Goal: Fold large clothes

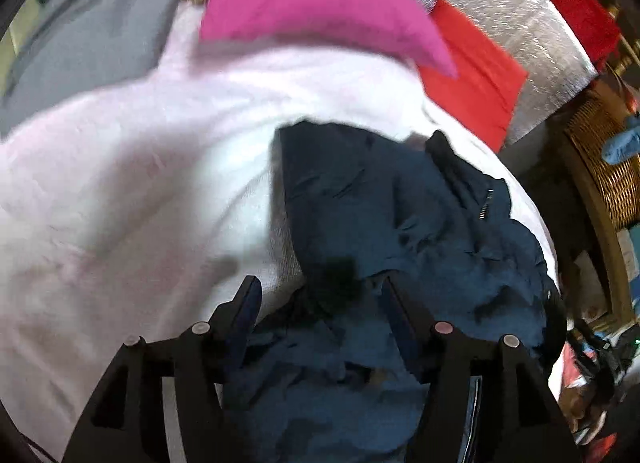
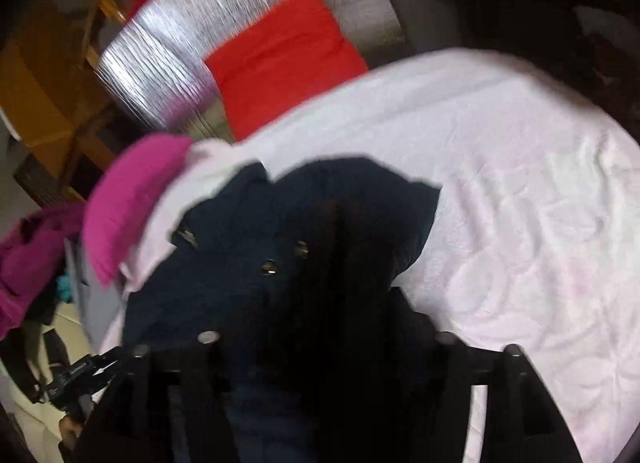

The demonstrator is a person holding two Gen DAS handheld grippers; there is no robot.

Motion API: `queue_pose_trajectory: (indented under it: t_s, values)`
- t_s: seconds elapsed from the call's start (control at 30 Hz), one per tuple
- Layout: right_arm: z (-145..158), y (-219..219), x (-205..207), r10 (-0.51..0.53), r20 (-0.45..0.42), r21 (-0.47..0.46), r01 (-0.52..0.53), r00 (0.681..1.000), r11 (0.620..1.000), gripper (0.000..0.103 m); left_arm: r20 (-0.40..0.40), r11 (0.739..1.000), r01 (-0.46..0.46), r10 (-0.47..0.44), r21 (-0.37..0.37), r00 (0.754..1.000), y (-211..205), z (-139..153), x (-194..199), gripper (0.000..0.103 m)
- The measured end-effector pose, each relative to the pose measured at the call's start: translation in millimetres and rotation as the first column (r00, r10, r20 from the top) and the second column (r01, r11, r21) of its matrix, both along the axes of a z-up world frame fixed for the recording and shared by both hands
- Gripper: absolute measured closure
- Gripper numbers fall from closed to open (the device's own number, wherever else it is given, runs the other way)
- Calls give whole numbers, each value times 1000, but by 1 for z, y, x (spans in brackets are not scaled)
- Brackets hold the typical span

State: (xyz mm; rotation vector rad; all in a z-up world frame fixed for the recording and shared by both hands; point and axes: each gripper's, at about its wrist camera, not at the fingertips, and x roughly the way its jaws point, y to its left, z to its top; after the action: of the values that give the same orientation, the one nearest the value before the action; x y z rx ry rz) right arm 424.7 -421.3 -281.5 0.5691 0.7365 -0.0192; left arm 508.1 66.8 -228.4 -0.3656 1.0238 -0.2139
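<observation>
A dark navy jacket (image 1: 420, 231) with a zipper and snaps lies bunched on a pale pink sheet (image 1: 140, 183). In the left wrist view my left gripper (image 1: 320, 291) is open, its jaws apart over the jacket's near folds, with cloth between and under them. In the right wrist view the same jacket (image 2: 248, 247) fills the middle, and my right gripper (image 2: 320, 303) sits low against it. Its fingers are dark against the dark cloth, so I cannot tell how they stand.
A magenta folded garment (image 1: 304, 7) and a red folded one (image 1: 476, 75) lie beyond the jacket, the red one on a silver foil mat (image 1: 520, 11). A grey garment (image 1: 92, 39) lies far left. A wicker basket (image 1: 604, 167) stands at right. Clutter on the floor.
</observation>
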Motion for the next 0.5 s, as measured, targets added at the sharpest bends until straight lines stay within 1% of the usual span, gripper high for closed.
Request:
queue_pose_trajectory:
  t_s: [0.03,0.13,0.17,0.2,0.27,0.33,0.37,0.4,0.43,0.47,0.5]
  values:
    - [5,-2,-13,6,18,-1,-6,1000,1000,37,23,1000,8,-8,20,1000,-1,9,-10,40]
    - [11,-12,-50,6,15,6,-6,1000,1000,37,69,999,13,-17,50,998,5,27,-42,37]
    - [15,-12,-51,6,16,12,-6,1000,1000,37,82,998,17,-22,59,996,6,32,-58,36]
    - [13,-18,-72,4,20,14,-5,1000,1000,37,90,998,21,-27,65,996,9,34,-67,35]
    - [14,-23,-100,9,19,17,-10,1000,1000,37,106,995,37,-47,89,993,16,38,-99,34]
    - [11,-23,-134,26,11,25,-26,1000,999,37,114,994,44,-55,100,992,25,33,-139,33]
    - [10,-23,-142,34,6,22,-34,999,999,37,101,995,34,-44,92,994,33,27,-160,33]
    - [6,-21,-155,50,-2,21,-50,999,999,37,84,996,27,-34,83,996,34,22,-171,33]
    - [3,-19,-169,66,-4,29,-66,998,997,37,38,998,18,-20,64,999,43,13,-192,33]
    - [0,-18,-180,75,-1,43,-75,997,996,37,10,998,16,-16,53,1000,48,7,-206,33]
    - [-2,-20,-191,78,1,53,-78,997,996,37,1,999,14,-14,47,1000,51,6,-216,33]
